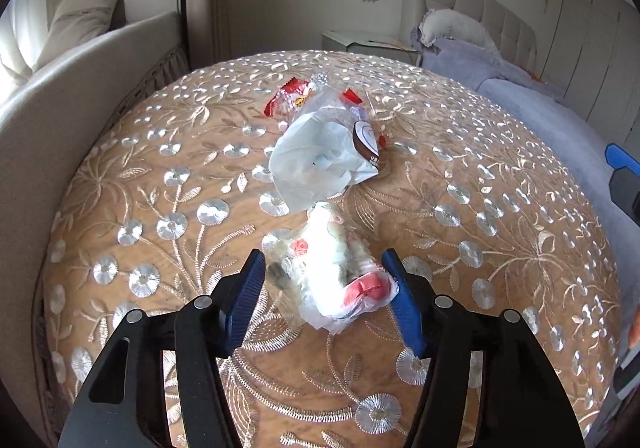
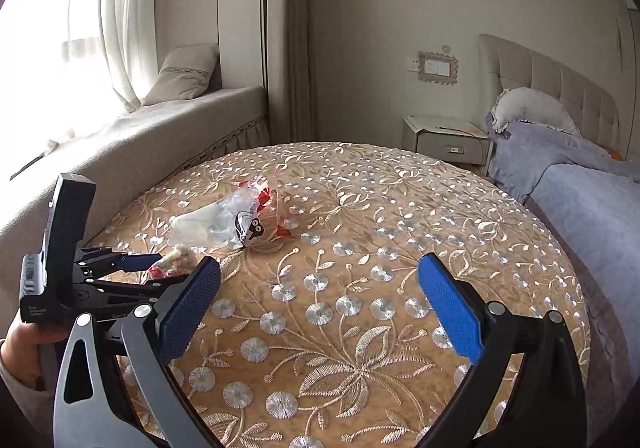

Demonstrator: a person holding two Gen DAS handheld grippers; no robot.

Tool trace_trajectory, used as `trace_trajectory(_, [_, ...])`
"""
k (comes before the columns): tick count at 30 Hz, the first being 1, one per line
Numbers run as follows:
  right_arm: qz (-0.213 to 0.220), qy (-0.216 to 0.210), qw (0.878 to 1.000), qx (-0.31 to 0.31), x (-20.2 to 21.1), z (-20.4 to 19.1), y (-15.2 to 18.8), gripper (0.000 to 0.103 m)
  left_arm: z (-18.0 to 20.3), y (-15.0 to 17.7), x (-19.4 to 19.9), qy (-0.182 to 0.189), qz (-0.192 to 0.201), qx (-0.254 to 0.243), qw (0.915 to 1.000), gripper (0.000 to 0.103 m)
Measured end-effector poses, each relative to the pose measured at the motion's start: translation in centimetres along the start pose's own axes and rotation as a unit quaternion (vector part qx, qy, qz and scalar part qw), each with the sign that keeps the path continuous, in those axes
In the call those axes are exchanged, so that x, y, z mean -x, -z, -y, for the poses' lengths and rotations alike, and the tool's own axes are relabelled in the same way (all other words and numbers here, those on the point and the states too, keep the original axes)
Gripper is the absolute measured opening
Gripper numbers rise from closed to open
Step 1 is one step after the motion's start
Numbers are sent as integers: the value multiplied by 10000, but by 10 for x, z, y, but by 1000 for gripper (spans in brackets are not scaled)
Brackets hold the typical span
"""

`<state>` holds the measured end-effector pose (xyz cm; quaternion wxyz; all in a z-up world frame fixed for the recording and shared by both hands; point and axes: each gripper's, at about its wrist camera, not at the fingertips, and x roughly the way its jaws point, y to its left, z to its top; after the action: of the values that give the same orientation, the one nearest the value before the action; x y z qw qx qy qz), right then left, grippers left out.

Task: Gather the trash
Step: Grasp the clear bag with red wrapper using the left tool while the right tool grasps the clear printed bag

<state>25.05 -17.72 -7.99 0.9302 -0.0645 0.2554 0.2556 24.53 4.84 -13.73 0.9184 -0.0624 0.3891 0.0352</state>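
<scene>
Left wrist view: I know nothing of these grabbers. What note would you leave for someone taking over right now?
Left gripper: jaws around the crumpled wrapper on the table; firm grip cannot be confirmed.
Right gripper: open, empty, over the table.
The plastic bag with red wrappers lies further back.
Done: nothing visibly collected. Left: secure the wrapper, then the bag; no bin in view.
</scene>
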Motion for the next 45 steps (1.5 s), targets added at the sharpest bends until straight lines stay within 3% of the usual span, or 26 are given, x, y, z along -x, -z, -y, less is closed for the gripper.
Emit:
trace_trajectory(2, [-21, -96, 9999, 106, -7, -5, -5, 98, -3, 0, 9, 2, 76, 40, 10000, 58])
trace_trajectory(5, [-75, -309, 9991, 293, -21, -13, -15, 98, -9, -4, 24, -50, 234, 66, 9997, 47])
trace_trajectory(11, [-263, -1014, 9925, 622, -61, -30, -35, 98, -19, -21, 52, -69, 672, 47, 9977, 47])
trace_trajectory(15, [-468, -1437, 9850, 832, -93, -40, -45, 98, -23, -30, 58, -110, 819, -68, 9966, 30])
trace_trajectory(17, [-588, -1434, 9846, 810, -107, -41, -49, 98, -25, -31, 57, -48, 798, -92, 9968, 28])
trace_trajectory(19, [-600, -1538, 9837, 715, -110, -40, -50, 98, -22, -25, 58, 90, 741, -227, 9970, 31])
trace_trajectory(21, [-540, -1549, 9841, 684, -110, -40, -51, 98, -16, -15, 58, 73, 742, -420, 9963, 60])
trace_trajectory(25, [-488, -1468, 9853, 721, -104, -38, -49, 98, -8, 3, 54, 201, 700, -637, 9953, 78])
trace_trajectory(30, [-565, -1376, 9862, 732, -103, -36, -44, 98, 4, 17, 39, 332, 476, -879, 9944, 80])
trace_trajectory(32, [-552, -1351, 9866, 723, -102, -35, -43, 98, 10, 20, 34, 361, 440, -979, 9936, 77])
trace_trajectory(33, [-543, -1348, 9868, 722, -102, -35, -43, 98, 12, 21, 30, 431, 386, -1014, 9932, 63])
trace_trajectory(34, [-536, -1348, 9868, 721, -101, -35, -43, 98, 14, 22, 25, 485, 296, -1035, 9930, 56])
trace_trajectory(41, [-546, -1369, 9862, 749, -103, -35, -43, 98, 13, 18, 25, 639, 230, -921, 9934, 49])
trace_trajectory(45, [-601, -1449, 9843, 808, -113, -39, -47, 98, 7, 8, 44, 547, 465, -911, 9932, 48])
